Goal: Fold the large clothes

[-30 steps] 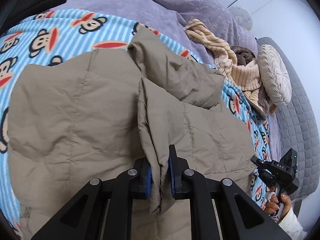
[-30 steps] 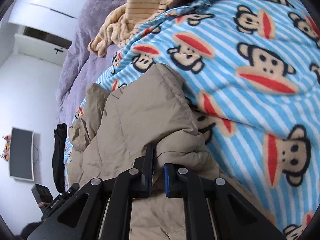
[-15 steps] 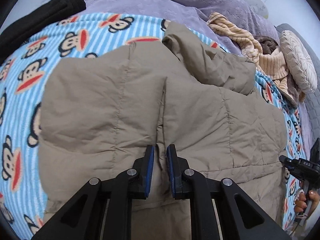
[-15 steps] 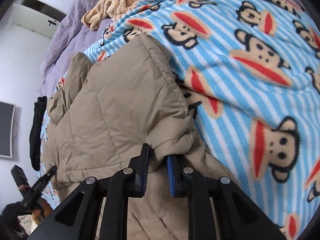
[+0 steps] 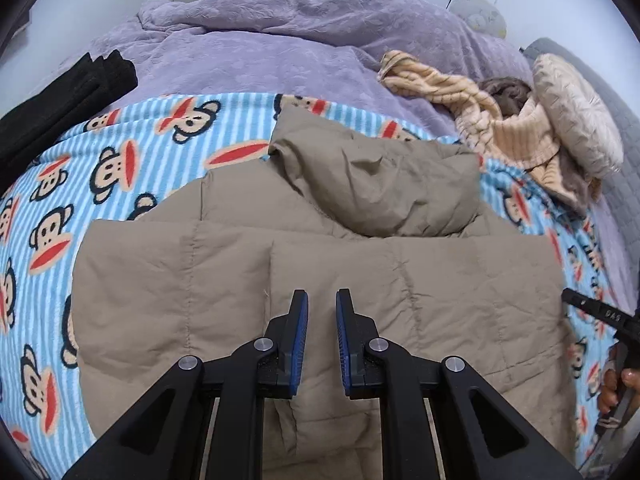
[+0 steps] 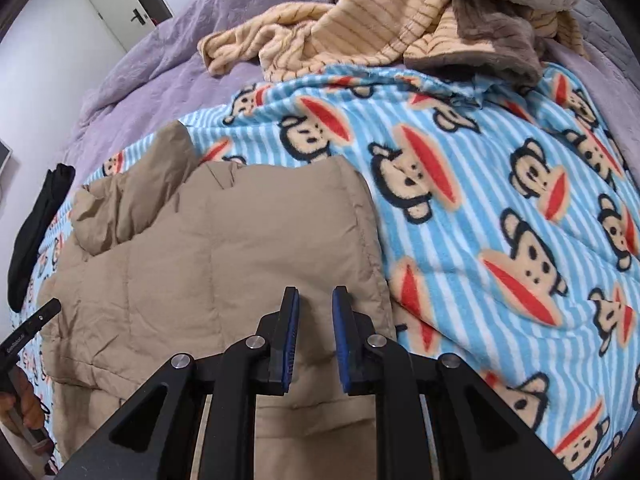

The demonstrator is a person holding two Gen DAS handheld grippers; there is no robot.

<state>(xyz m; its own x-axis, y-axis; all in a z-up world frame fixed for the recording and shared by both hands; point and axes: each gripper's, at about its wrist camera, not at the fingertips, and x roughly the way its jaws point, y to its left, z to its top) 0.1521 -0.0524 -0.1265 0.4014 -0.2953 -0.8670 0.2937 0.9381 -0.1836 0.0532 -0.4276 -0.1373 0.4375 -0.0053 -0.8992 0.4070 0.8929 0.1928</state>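
Bedroom scene: a bed with a lilac quilt (image 5: 280,40), white closet doors behind it, and a blue striped fleece blanket (image 5: 120,152) with cartoon monkey faces spread across the near half. That blanket is my work surface.

The tan puffer jacket (image 5: 360,272) lies flat on the monkey blanket, quilted panels up, folded in on itself so it's a rough rectangle. Its hood (image 5: 380,184) sits bunched at the far end, pointing toward the quilt. From the right wrist camera the jacket's right edge (image 6: 360,208) runs as a fairly straight line, with bare blanket (image 6: 500,200) beyond it.

My left gripper (image 5: 321,320) hovers over the near middle of the jacket, jaws parted a bit with nothing between them, just fabric showing through the gap. My right gripper (image 6: 315,316) is the same deal near the jacket's right edge: jaws apart, holding nothing.

Around it: a folded black garment (image 5: 60,92) on the far left of the bed, a crumpled tan-striped sweater (image 5: 480,108) with something brown and fuzzy (image 5: 508,92) on it at the far right, and a round cream cushion (image 5: 576,116) against the grey padded headboard (image 5: 624,128).
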